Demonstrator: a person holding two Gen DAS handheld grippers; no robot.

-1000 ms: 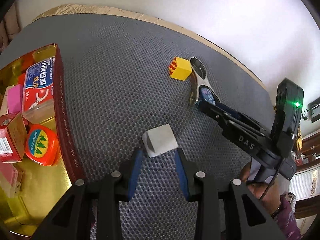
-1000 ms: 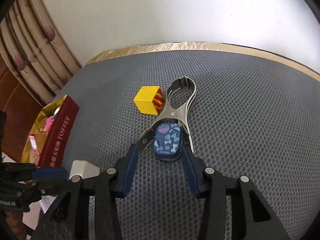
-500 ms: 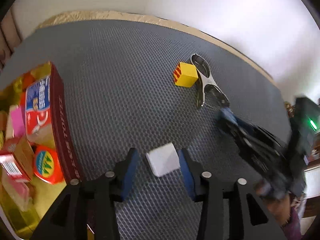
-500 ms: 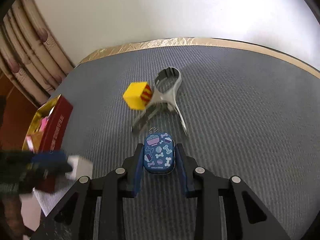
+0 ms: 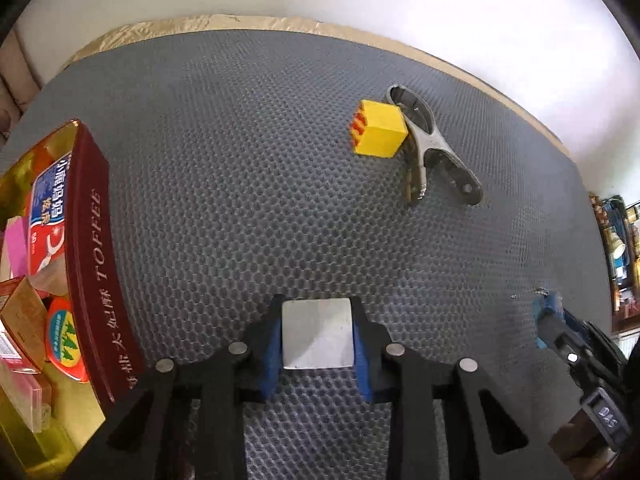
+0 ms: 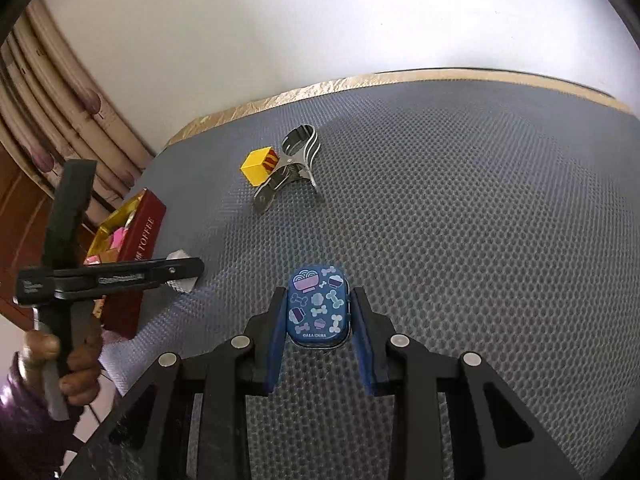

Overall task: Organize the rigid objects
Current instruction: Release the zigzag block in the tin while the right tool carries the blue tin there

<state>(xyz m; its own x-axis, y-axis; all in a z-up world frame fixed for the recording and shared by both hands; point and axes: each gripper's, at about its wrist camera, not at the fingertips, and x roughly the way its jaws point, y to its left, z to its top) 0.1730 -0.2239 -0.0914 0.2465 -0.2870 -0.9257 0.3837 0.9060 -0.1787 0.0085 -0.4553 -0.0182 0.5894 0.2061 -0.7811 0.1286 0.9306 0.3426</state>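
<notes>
My left gripper [image 5: 318,312] is shut on a white block [image 5: 318,334], both blue pads pressed to its sides just above the grey mat. From the right wrist view, that gripper [image 6: 182,276] and the white block [image 6: 182,285] sit beside the red tin. My right gripper [image 6: 319,294] is shut on a small blue tin [image 6: 319,308] with bone and bowl pictures. The right gripper [image 5: 548,320] shows at the lower right edge of the left wrist view. A yellow block [image 5: 378,134] and a metal clip [image 5: 434,156] lie together farther back.
A red "TOFFEE" tin [image 5: 90,240] with a gold inside stands at the left, holding several small boxes and packets. The grey honeycomb mat [image 5: 240,160] has a gold border by a white wall. A hand [image 6: 80,360] in a purple sleeve holds the left gripper. Curtains hang at the left.
My left jaws widened around the white block, then closed on it. My right gripper closed on the blue tin and drew it back from the metal clip toward the near side.
</notes>
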